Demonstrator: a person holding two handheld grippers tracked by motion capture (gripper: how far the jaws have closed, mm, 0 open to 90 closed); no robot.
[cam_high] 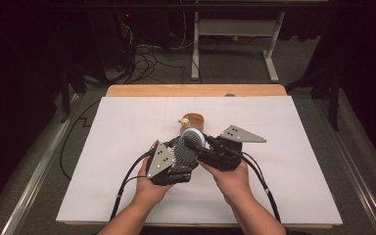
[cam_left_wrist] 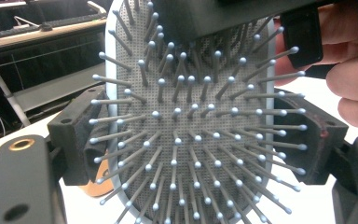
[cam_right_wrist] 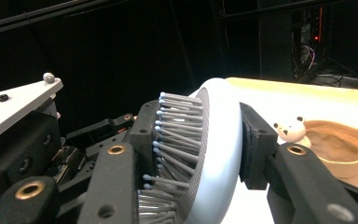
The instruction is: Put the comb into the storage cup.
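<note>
Together, left gripper, right gripper, both clamping hairbrush

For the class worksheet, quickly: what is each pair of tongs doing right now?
Left tongs: closed on the hairbrush, gripping the edges of its head.
Right tongs: closed on the same hairbrush, one jaw on the bristles, one on its back.

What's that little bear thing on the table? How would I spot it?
Look at the white table cover and go to its middle, just beyond the two grippers holding the hairbrush. There sits a small tan bowl, and on its rim perches a tiny pale bear head. Its dark ears and dot eyes set it apart from the plain bowl and grey brush.
</note>
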